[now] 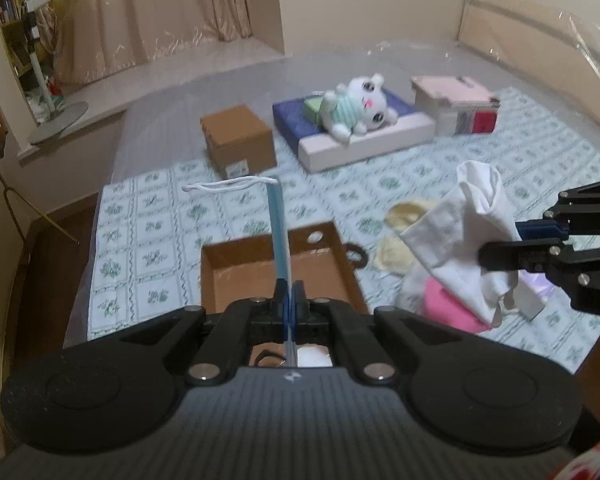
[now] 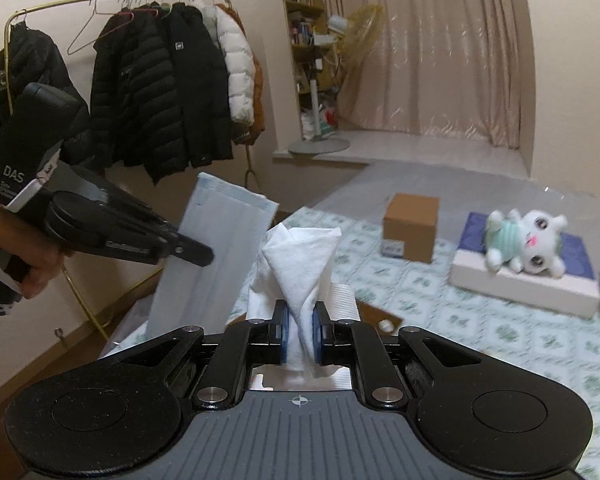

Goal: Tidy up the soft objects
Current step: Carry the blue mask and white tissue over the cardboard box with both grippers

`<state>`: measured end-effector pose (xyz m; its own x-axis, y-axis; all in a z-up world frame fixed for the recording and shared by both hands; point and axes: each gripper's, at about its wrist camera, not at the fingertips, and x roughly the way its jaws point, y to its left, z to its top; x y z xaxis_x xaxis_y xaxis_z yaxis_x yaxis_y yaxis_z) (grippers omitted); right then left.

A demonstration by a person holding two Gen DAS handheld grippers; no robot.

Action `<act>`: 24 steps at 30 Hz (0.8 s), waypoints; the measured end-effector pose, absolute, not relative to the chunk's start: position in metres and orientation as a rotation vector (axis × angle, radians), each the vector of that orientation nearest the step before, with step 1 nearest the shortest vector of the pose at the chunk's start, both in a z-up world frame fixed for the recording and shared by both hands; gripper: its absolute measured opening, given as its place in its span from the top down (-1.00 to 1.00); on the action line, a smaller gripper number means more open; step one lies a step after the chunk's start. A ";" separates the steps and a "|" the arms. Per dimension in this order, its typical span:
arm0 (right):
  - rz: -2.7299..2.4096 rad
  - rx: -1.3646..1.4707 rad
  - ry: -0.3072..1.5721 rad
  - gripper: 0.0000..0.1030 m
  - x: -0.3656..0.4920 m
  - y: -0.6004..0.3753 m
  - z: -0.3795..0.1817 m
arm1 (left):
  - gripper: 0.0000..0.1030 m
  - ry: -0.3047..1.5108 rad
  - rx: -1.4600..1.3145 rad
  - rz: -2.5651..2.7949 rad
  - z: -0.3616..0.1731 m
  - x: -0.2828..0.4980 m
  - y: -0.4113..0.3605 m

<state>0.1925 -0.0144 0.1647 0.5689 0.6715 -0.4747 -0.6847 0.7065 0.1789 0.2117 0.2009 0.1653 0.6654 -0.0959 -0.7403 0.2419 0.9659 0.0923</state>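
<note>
Left tool (image 1: 289,300) is raised, its two fingers pinched nearly together on a thin blue face mask (image 1: 279,232) standing edge-on. Right tool (image 2: 300,334) is clamped around a bunched white cloth (image 2: 300,264). A bare hand (image 2: 24,256) grips the left tool's handle.

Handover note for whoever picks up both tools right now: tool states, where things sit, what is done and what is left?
Left tool: shut on the face mask, held edge-up over the open cardboard tray.
Right tool: shut on the white cloth, lifted off the bed.
Done: both items picked up; the visible part of the tray looks bare.
Left: place mask and cloth; the pink item and yellowish item lie on the bedspread.
</note>
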 end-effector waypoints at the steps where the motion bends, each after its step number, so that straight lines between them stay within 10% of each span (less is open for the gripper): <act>1: 0.796 -0.022 0.554 0.77 0.195 -0.008 0.159 | 1.00 0.832 0.192 -0.193 0.160 0.215 0.203; 13: 0.762 -0.035 0.628 0.77 0.232 0.037 0.102 | 0.97 0.949 0.197 -0.204 0.076 0.274 0.225; 17: 0.756 -0.038 0.652 0.77 0.243 0.043 0.088 | 0.34 0.964 0.177 -0.193 0.056 0.287 0.233; 24: 0.748 -0.048 0.672 0.77 0.247 0.048 0.075 | 0.32 0.948 0.126 -0.164 0.052 0.283 0.251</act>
